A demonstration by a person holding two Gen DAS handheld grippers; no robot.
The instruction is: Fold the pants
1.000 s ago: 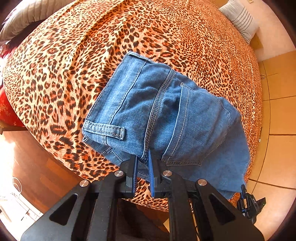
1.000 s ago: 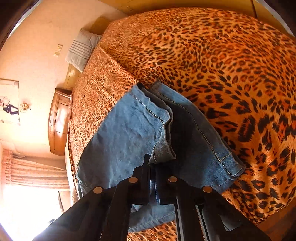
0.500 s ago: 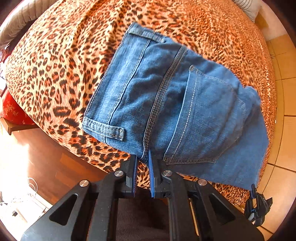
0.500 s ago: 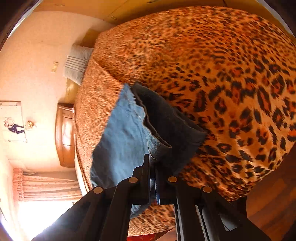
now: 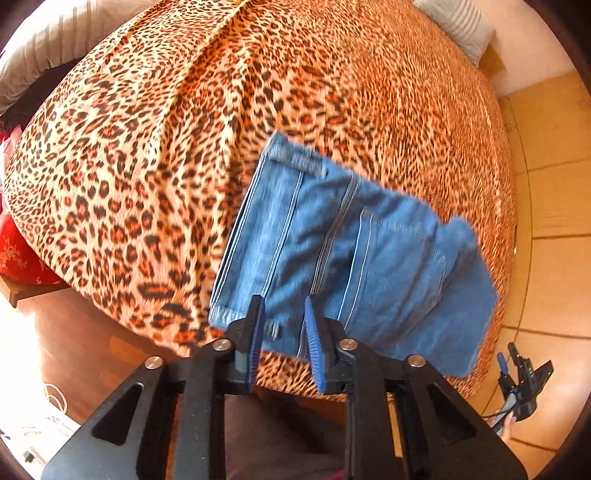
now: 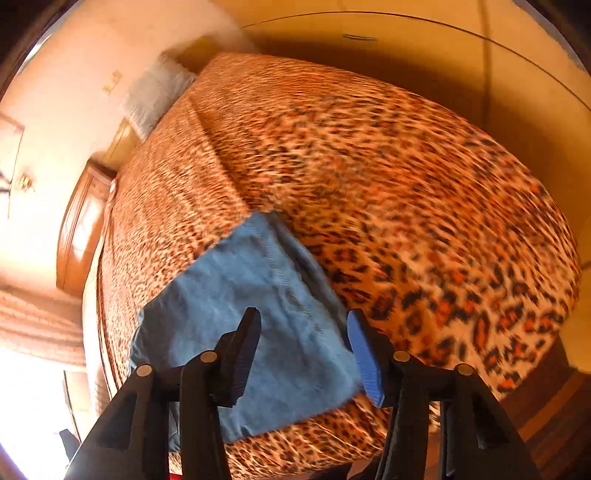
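The blue denim pants (image 5: 354, 258) lie folded in a compact rectangle on the leopard-print bed (image 5: 184, 129), near its front edge, back pocket up. My left gripper (image 5: 282, 321) is open, with its blue pads either side of the waistband edge, holding nothing. In the right wrist view the pants (image 6: 258, 317) lie flat by the bed's corner. My right gripper (image 6: 303, 328) is wide open above their near end, apart from the cloth. My right gripper also shows at the far lower right of the left wrist view (image 5: 521, 376).
A striped pillow (image 5: 458, 26) lies at the head of the bed, also in the right wrist view (image 6: 155, 92). A wooden nightstand (image 6: 85, 229) stands beside the bed. A tiled floor (image 5: 554, 221) lies right, with a wood floor and a red item (image 5: 22, 254) left.
Both grippers have opened and let go of the pants, which now rest folded on the bed. Both grippers have drawn back a little; the frames are blurred by motion.
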